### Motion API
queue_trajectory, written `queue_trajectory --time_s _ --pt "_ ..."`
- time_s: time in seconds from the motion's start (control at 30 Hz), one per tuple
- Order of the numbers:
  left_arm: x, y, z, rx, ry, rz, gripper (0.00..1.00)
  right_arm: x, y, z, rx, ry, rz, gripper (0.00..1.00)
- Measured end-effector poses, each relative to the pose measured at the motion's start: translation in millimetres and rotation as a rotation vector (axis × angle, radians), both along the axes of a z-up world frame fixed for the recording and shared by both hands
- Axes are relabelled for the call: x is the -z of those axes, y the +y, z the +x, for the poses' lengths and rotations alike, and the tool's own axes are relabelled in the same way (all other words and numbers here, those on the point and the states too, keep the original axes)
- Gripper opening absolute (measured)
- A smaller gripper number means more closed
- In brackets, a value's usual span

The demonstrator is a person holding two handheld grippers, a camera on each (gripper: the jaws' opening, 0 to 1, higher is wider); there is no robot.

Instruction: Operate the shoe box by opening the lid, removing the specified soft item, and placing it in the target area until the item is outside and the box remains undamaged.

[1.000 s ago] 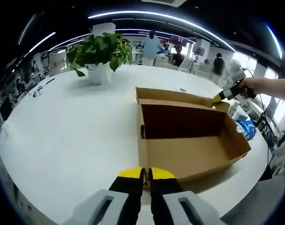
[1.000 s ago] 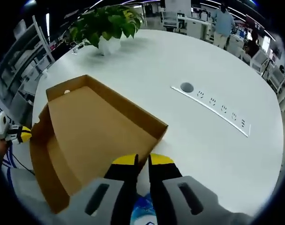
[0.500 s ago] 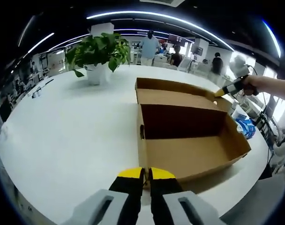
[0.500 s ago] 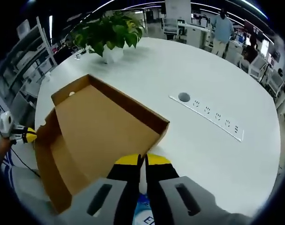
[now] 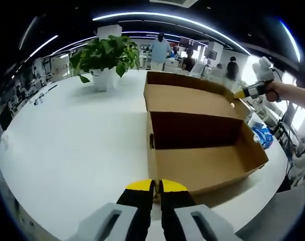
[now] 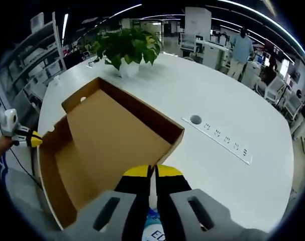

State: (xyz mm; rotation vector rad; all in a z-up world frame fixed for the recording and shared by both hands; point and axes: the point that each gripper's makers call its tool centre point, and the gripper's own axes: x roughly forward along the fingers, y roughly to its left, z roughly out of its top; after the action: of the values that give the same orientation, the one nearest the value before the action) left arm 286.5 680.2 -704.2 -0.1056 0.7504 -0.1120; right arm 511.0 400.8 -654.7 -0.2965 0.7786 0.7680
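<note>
Opening the lid (image 5: 192,100) of the box (image 5: 205,168): swing it back in an arc about its fold, without tugging sideways or creasing the cardboard. Clamp lightly with the right gripper (image 6: 152,173), pinched closed on the lid's free edge. Brace with the left gripper (image 5: 156,187), jaws apparently closed on the near wall, pressing the box down onto the table (image 5: 67,140). Nothing soft visible inside; a blue packet (image 5: 263,136) just beside the box, possibly the item.
</note>
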Motion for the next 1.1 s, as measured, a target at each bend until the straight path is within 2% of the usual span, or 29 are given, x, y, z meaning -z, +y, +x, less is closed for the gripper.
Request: queue_trajectory --time_s 0.23,0.37,0.6,1.1 --pt "-0.2 -0.3 0.2 0.0 -0.001 -0.006 0.04 -11.8 0.8 -2.6 0.001 -0.034 0.032 0.01" --pt "-0.3 -0.5 0.5 0.003 0.0 -0.005 0.04 -20.4 1.5 -17.8 0.002 -0.058 0.042 0.01" --pt "-0.2 -0.4 0.6 0.005 -0.001 -0.008 0.04 -29.9 1.1 -24.2 0.006 -0.105 0.072 0.0" --pt "-0.7 -1.2 -0.3 0.011 -0.008 -0.012 0.04 -45.4 -2.3 -44.2 0.031 -0.155 0.141 0.0"
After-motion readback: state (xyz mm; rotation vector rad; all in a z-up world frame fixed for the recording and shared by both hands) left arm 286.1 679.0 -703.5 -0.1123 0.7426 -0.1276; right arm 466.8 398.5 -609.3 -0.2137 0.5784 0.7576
